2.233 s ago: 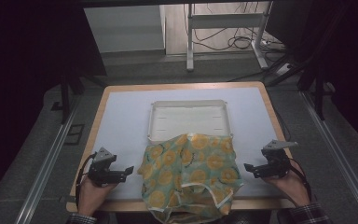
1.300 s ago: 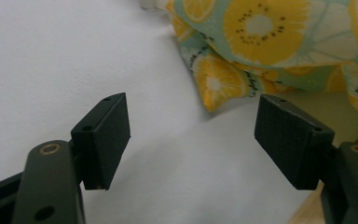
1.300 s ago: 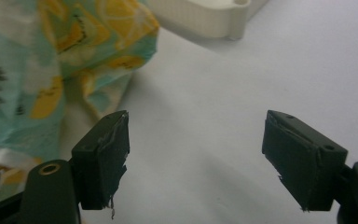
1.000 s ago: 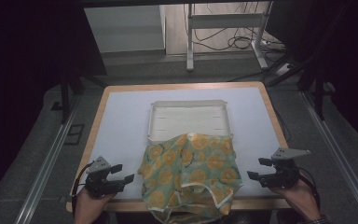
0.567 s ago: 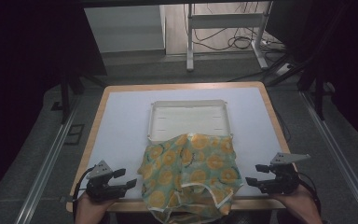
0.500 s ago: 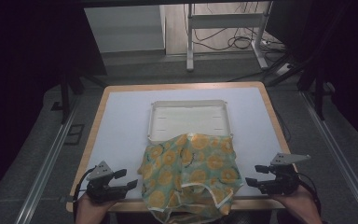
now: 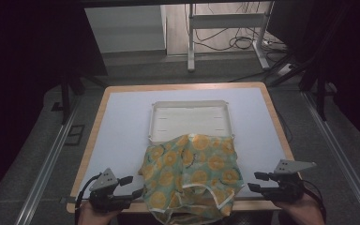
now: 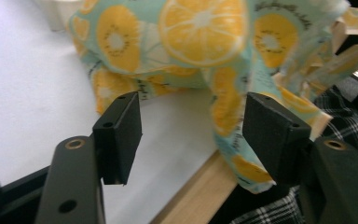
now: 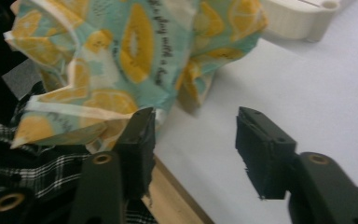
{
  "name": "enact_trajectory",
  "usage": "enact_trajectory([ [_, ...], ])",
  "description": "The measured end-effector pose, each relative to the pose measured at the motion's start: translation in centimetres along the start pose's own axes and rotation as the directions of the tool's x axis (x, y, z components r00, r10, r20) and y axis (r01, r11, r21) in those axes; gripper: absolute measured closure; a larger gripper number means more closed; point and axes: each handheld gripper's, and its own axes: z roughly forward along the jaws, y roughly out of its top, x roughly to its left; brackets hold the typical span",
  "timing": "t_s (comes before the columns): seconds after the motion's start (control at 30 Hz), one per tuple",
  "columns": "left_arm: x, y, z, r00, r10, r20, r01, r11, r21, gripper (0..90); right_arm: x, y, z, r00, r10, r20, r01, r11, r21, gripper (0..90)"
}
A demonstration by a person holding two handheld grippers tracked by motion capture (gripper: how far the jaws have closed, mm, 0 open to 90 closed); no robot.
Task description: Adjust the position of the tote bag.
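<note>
Tray's (image 7: 189,117) near edge under cloth (image 7: 192,180), cloth's hem past table edge

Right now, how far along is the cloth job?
Barely started. Done: the crumpled lemon-print cloth sits at the table's near edge, overlapping the white tray. In hand: left gripper and right gripper flank it, jaws apart, gripping nothing. Left: grasping and everything after.

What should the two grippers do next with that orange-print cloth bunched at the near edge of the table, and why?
Probably bring both inward to the cloth's side edges. The left gripper and right gripper flank it with nothing between their jaws, which have just been closing. The cloth lies crumpled, partly over the tray and hanging off the table edge, so gripping both sides seems the natural way to lift or spread it.
</note>
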Motion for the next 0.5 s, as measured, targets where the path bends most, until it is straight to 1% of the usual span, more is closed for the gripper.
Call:
enact_trajectory([
  [0.03,-0.5,0.0,-0.3,0.9999,0.011,0.008,-0.01,0.9999,-0.003,36.5,0.4,0.0,-0.1,0.9999,-0.014,-0.004,0.014,1.0,0.0,51.0],
  [0.07,-0.5,0.0,-0.3,0.9999,0.011,0.008,-0.01,0.9999,-0.003,36.6,0.5,0.0,-0.1,0.9998,-0.014,-0.011,0.014,1.0,0.005,52.3],
  [0.13,-1.1,0.0,-0.7,0.999,0.018,0.041,-0.018,0.9998,0.003,36.7,0.9,0.0,0.0,0.9995,-0.021,-0.025,0.021,1.0,0.018,53.9],
  [0.17,-1.1,0.0,-0.7,0.999,0.018,0.041,-0.018,0.9998,0.003,36.9,1.1,-0.1,0.0,0.9993,-0.023,-0.031,0.024,0.999,0.023,54.6],
  [0.2,-1.5,-0.2,-0.9,0.9979,0.024,0.06,-0.024,0.9997,0.008,37.1,1.3,-0.1,0.0,0.9989,-0.029,-0.038,0.03,0.999,0.027,55.0],
  [0.23,-1.6,-0.3,-0.9,0.9972,0.026,0.07,-0.027,0.9996,0.009,37.2,1.4,-0.1,0.1,0.9987,-0.029,-0.043,0.03,0.999,0.029,55.0],
  [0.27,-1.6,-0.3,-0.9,0.9972,0.026,0.07,-0.027,0.9996,0.009,37.6,1.4,-0.1,0.1,0.9987,-0.029,-0.043,0.03,0.999,0.029,55.0],
  [0.3,-1.9,-0.5,-0.8,0.9957,0.028,0.089,-0.029,0.9995,0.011,38.1,1.8,-0.2,0.3,0.9973,-0.052,-0.053,0.054,0.998,0.041,55.0],
  [0.33,-1.9,-0.5,-0.8,0.9957,0.028,0.089,-0.029,0.9995,0.011,38.3,1.8,-0.2,0.3,0.9973,-0.052,-0.053,0.054,0.998,0.041,55.0],
  [0.37,-2.1,-0.8,-0.7,0.9939,0.028,0.107,-0.031,0.9994,0.019,38.5,2.2,-0.2,0.5,0.9962,-0.066,-0.057,0.069,0.996,0.047,55.0],
  [0.4,-2.1,-0.8,-0.7,0.9939,0.028,0.107,-0.031,0.9994,0.019,38.7,2.3,-0.3,0.6,0.9959,-0.066,-0.062,0.069,0.996,0.047,55.0],
  [0.5,-2.5,-1.3,-0.6,0.989,0.041,0.142,-0.047,0.9981,0.041,39.5,2.6,-0.4,0.8,0.9946,-0.073,-0.074,0.077,0.996,0.053,55.0],
])
